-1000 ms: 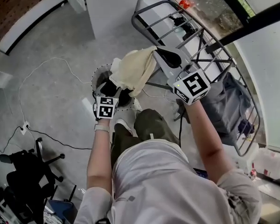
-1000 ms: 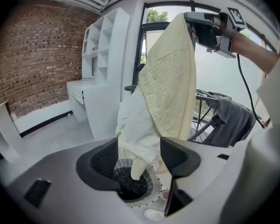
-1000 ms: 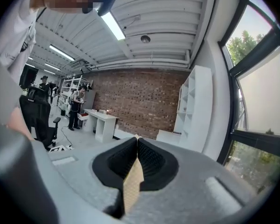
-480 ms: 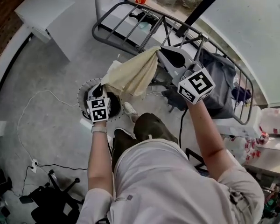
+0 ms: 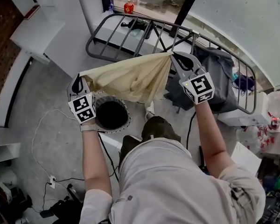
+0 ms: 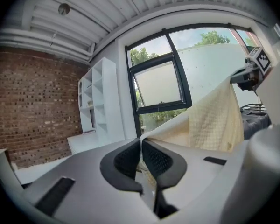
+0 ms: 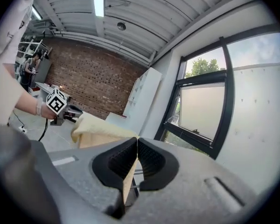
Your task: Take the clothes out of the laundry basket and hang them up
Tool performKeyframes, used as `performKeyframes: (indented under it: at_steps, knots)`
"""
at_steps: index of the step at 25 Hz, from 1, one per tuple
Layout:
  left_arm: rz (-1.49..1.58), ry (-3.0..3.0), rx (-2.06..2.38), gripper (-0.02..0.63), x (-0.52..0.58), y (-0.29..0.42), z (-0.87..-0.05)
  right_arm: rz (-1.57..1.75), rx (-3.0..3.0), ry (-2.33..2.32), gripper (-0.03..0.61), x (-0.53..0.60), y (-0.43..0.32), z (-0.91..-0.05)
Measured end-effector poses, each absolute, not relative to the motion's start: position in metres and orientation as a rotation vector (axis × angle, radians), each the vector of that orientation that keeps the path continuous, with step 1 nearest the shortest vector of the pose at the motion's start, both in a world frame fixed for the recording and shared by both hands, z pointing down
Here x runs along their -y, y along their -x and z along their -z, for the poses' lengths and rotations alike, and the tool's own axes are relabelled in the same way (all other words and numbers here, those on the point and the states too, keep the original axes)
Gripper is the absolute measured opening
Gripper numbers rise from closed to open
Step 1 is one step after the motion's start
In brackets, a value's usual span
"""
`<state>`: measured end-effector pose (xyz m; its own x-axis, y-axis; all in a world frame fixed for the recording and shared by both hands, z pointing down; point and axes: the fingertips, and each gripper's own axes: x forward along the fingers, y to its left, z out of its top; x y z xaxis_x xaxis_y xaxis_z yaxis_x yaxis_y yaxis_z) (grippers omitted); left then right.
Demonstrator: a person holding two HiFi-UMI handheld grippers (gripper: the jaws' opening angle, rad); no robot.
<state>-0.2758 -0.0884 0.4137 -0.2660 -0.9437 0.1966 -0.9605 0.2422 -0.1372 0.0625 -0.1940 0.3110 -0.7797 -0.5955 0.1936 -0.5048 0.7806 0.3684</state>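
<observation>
Cream waffle-weave cloth [image 5: 130, 78] is hanging stretched across mid-frame, sagging in the centre, over the round laundry basket [image 5: 126, 121] on the floor. Left hand-held gripper [image 5: 78, 80] is pinching the cloth's left corner w/ jaws clamped. Right hand-held gripper [image 5: 173, 56] is doing the same at the right corner. Behind them, the grey drying rack [image 5: 135, 34] is carrying a dark garment [image 5: 219, 73], poss. a jacket, upper right.

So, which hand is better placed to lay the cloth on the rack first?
Right, probably. The right tool, shut on the cream cloth, is at the drying rack; the left tool holds the other corner farther off, near the laundry basket.
</observation>
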Motion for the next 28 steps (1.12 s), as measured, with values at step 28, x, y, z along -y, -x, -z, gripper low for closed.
performKeyframes:
  at_steps: [28]
  knots:
    - [-0.492,-2.153,2.673,0.011,0.438,0.250,-0.201,0.565,2.549,-1.196,0.011,0.548,-0.085,-0.215]
